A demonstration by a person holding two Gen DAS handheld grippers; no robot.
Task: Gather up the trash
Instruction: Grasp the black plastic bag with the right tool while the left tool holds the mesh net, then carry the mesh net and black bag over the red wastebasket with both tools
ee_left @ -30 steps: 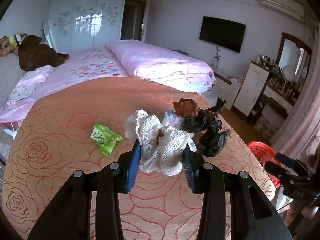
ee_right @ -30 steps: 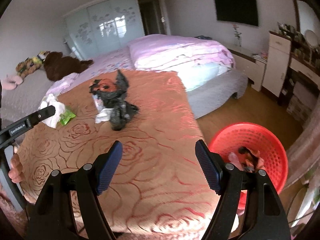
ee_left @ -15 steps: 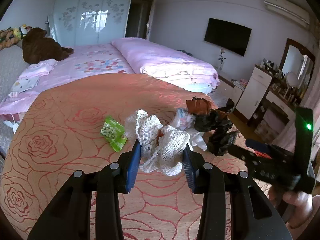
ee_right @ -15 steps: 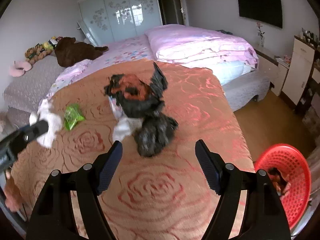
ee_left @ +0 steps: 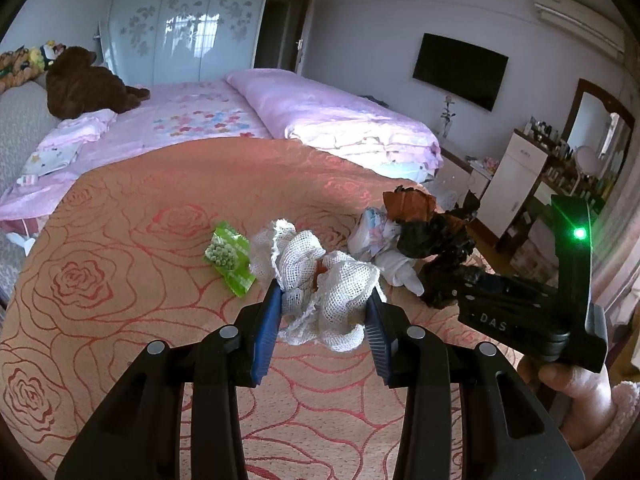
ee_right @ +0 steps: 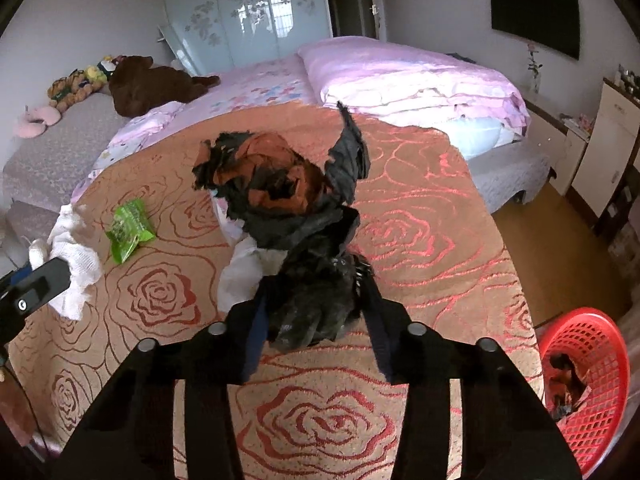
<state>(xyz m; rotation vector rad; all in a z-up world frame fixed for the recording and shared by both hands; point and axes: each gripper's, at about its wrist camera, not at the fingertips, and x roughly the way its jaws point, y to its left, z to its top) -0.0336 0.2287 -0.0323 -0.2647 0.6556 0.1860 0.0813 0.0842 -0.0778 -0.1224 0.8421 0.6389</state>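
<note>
Reading "DAS" (right claw point(ee_left: 452, 280))

Coarse white mesh cloth point(ee_left: 328, 280), crinkled black plastic bag point(ee_right: 316, 300), woven rose-patterned tablecloth point(ee_left: 120, 320)

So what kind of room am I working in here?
A bedroom, almost certainly: a bed with a pink quilt, a mirrored dressing table and a wall-mounted TV.
</note>
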